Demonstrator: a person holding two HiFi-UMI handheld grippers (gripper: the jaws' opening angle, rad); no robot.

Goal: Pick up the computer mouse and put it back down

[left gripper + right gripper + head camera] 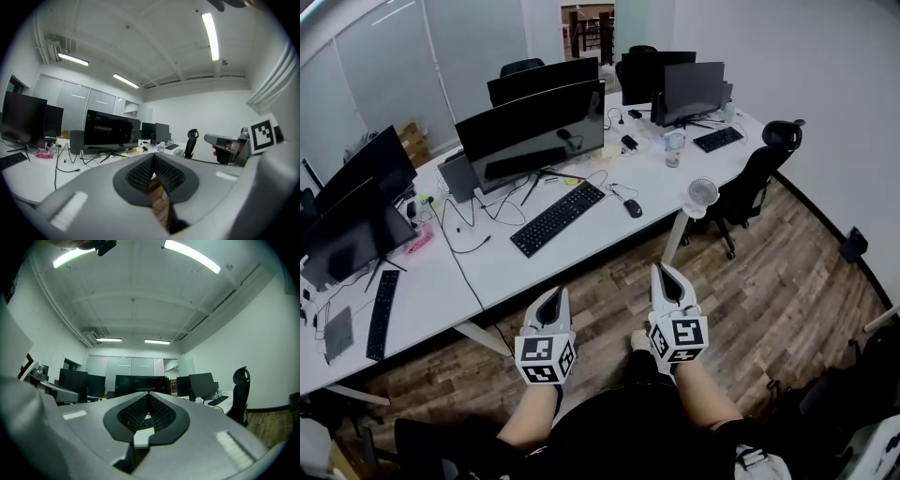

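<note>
A dark computer mouse (633, 208) lies on the white desk (609, 217), just right of a black keyboard (558, 217). Both grippers hang over the wooden floor in front of the desk, well short of the mouse. My left gripper (551, 298) is shut with nothing between its tips, which meet in the left gripper view (153, 159). My right gripper (666, 275) is likewise shut and empty, its tips touching in the right gripper view (148, 395). It sits nearer to the mouse than the left one.
A large monitor (534, 136) stands behind the keyboard, with cables around it. A small white fan (702, 193) sits at the desk's front edge. A black office chair (750, 183) stands to the right. More monitors and keyboards fill the neighbouring desks.
</note>
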